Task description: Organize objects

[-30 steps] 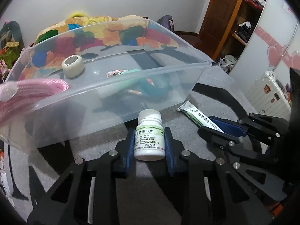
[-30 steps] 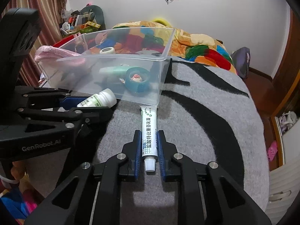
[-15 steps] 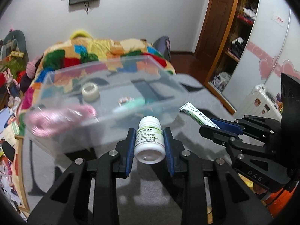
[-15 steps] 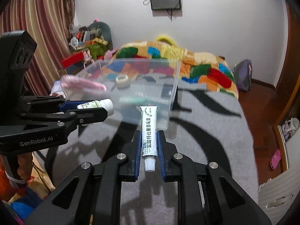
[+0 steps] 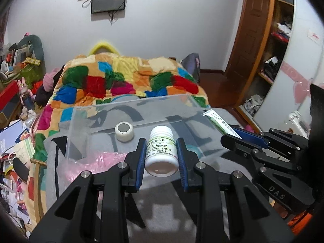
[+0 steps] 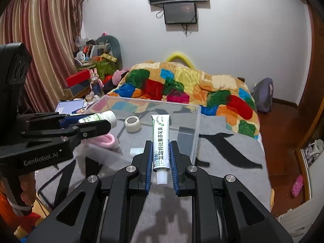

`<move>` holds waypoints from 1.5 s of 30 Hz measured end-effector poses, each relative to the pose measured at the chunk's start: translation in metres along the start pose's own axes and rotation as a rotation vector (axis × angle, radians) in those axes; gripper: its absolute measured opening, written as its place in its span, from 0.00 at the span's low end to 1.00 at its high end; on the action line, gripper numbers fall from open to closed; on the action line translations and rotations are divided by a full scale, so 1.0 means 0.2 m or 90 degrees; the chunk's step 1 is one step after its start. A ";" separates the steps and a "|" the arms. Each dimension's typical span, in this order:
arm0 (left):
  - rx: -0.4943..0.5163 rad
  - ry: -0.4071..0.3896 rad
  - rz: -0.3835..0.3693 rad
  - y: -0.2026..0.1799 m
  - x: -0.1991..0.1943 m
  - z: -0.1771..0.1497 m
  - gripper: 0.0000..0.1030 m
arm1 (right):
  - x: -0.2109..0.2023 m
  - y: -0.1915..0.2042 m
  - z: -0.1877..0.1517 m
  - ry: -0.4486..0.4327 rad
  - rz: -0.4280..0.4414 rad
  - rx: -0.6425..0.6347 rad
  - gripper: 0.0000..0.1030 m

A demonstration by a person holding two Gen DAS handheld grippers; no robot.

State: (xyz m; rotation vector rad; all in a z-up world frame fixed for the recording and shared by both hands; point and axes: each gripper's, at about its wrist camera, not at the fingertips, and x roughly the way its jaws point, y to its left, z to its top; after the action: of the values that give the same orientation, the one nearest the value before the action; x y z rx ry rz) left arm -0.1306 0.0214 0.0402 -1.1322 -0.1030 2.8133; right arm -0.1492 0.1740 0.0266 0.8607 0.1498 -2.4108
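Note:
My left gripper [image 5: 161, 154] is shut on a white pill bottle [image 5: 161, 150] with a green label, held in the air over the near edge of a clear plastic bin [image 5: 85, 119]. My right gripper [image 6: 161, 158] is shut on a white ointment tube [image 6: 161, 139], cap toward the camera, also held above the bin's [image 6: 197, 125] near side. Each gripper shows in the other's view: the left [image 6: 95, 122] with its bottle, the right [image 5: 232, 135] with its tube. Inside the bin lie a white tape roll [image 5: 124, 131], a pink rope [image 5: 97, 159] and a partly hidden teal item.
The bin sits on a grey blanket with black markings [image 6: 228, 158]. A colourful patchwork quilt [image 5: 125, 81] lies behind it on the bed. Cluttered shelves and boxes [image 6: 91, 64] stand at the left, a wooden door and shelving [image 5: 269, 40] at the right.
Both grippers have risen from the blanket with the bottle and the tube in them. The bin now sits lower and farther below them in both views.

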 end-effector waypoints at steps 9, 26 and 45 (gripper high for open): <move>0.013 0.045 0.029 0.01 0.20 -0.03 0.28 | 0.31 -0.04 0.00 0.093 -0.005 0.002 0.15; 0.025 -0.022 -0.012 0.00 -0.10 -0.07 0.29 | 0.04 0.04 0.00 0.039 0.034 -0.010 0.22; 0.012 -0.070 0.033 0.09 -0.24 -0.37 0.91 | -0.17 0.12 -0.20 -0.032 -0.028 0.001 0.82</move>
State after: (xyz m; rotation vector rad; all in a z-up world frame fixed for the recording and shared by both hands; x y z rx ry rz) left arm -0.0467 -0.0006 0.0186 -0.9901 -0.0560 2.9142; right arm -0.0931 0.1817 0.0170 0.8042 0.1482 -2.4725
